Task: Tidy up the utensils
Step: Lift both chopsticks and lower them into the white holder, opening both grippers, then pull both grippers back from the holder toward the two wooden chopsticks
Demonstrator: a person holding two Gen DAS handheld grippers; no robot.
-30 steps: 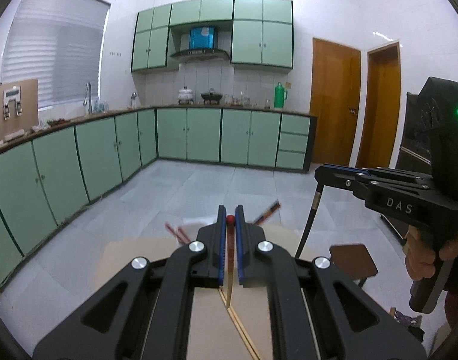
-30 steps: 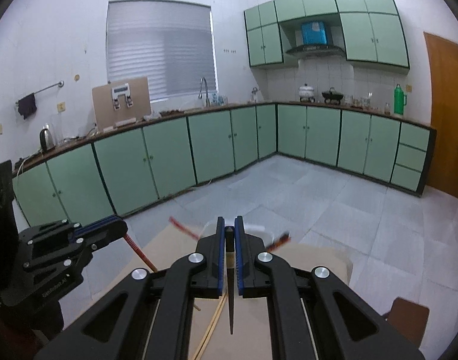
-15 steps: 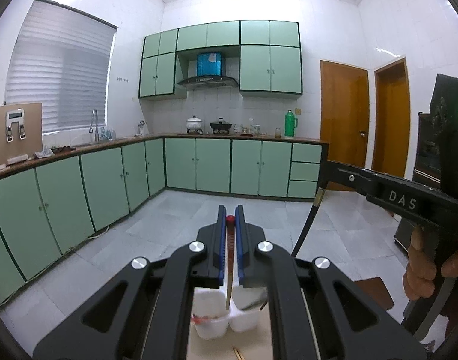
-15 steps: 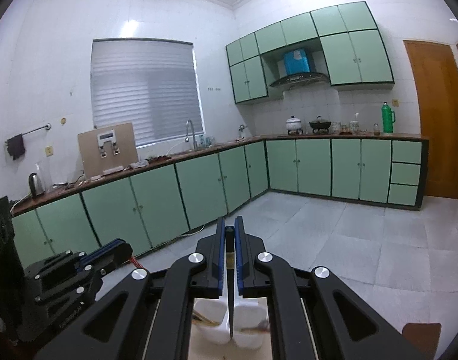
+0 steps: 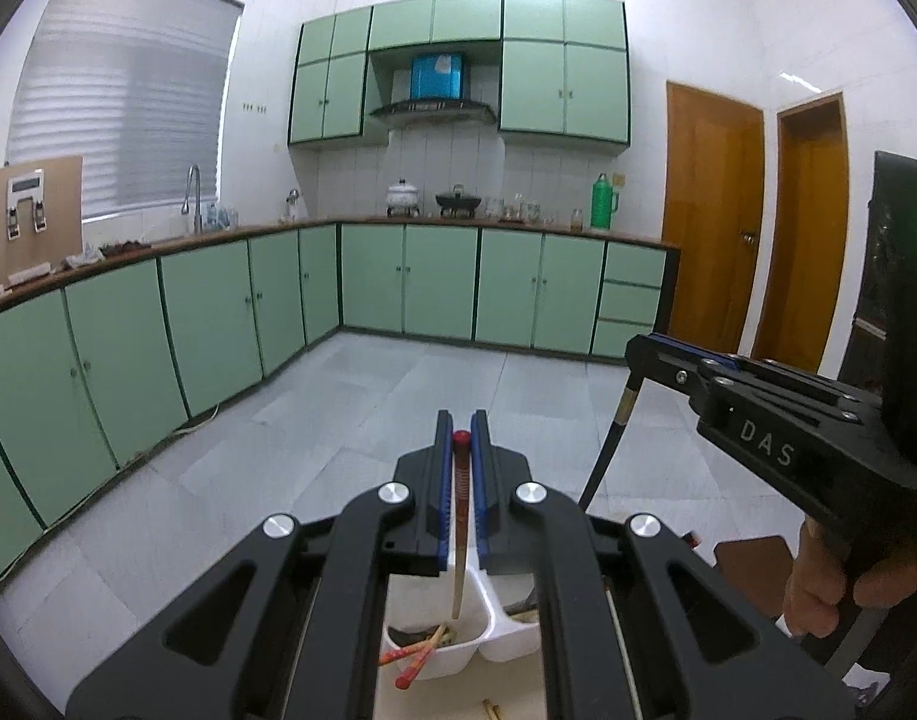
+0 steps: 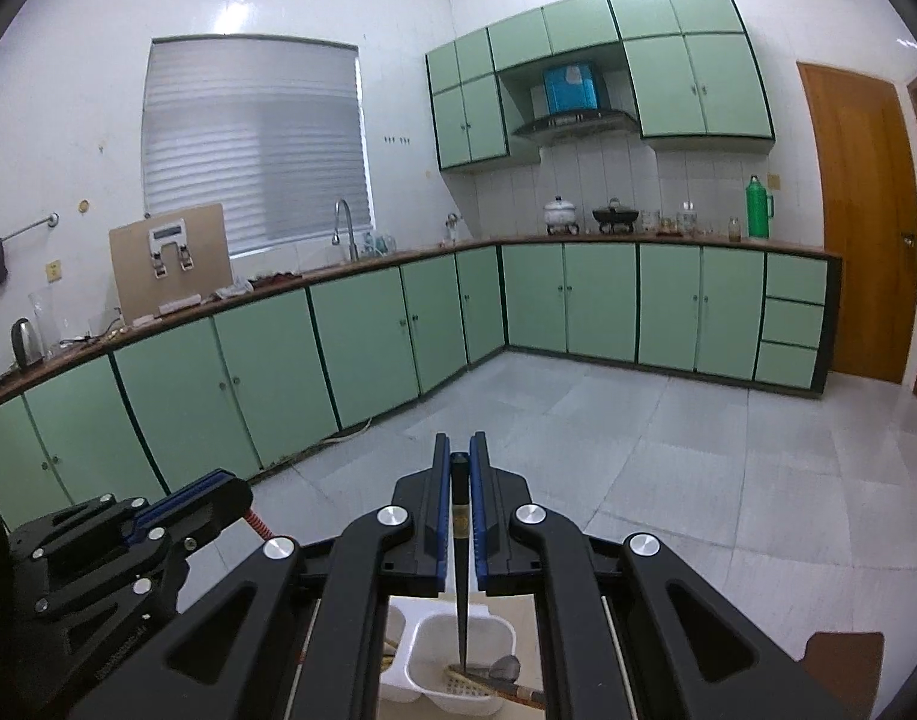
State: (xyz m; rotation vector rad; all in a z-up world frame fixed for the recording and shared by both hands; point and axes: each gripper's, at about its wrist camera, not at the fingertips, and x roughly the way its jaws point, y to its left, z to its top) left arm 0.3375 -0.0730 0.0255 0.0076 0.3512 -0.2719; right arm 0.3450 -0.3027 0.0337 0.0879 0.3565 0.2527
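Partly done: left tongs [image 5: 461, 456] grip a red-capped chopstick [image 5: 458, 534] above the caddy's [image 5: 458, 657] left bin, right tongs [image 6: 460, 480] clamp a black chopstick [image 6: 461, 588] over the right bin, both bins already hold utensils, and one stick [image 5: 490, 708] lies outside.

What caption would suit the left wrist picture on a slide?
Left gripper holds a red-tipped chopstick above a white holder; the right gripper carries a dark chopstick.
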